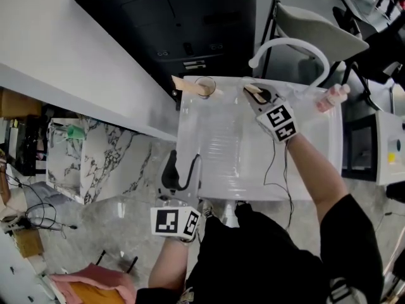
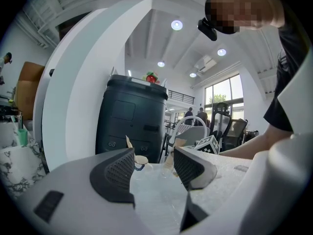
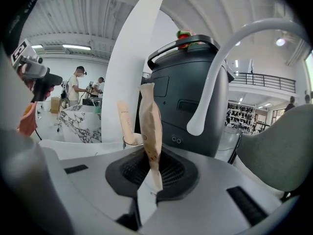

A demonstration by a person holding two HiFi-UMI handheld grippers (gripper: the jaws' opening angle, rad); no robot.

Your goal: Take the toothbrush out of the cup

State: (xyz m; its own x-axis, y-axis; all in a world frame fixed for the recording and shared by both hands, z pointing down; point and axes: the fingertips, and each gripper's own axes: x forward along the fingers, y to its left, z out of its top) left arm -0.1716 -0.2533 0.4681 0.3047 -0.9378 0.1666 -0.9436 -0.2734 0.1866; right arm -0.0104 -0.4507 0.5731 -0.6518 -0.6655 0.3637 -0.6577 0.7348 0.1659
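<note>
Over at the far edge of the desk [image 1: 221, 163], the right claw [image 3: 152, 173] is clamping a paper-wrapped toothbrush [image 3: 149, 124], just beside the cup [image 3: 132, 141] and clear of it; a second toothbrush [image 3: 124, 119] is sitting in that cup; the left claw [image 2: 154, 168] is hanging wide apart, empty; I'd be keeping the squeeze firm and lifting straight, since that paper sleeve is probably slippery.

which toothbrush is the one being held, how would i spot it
Look at the far edge of the white table, in front of the dark bin. There the right gripper is shut on a toothbrush in a tan paper sleeve, apart from the clear cup. A second toothbrush, to its left, stands in that cup with no gripper on it.
</note>
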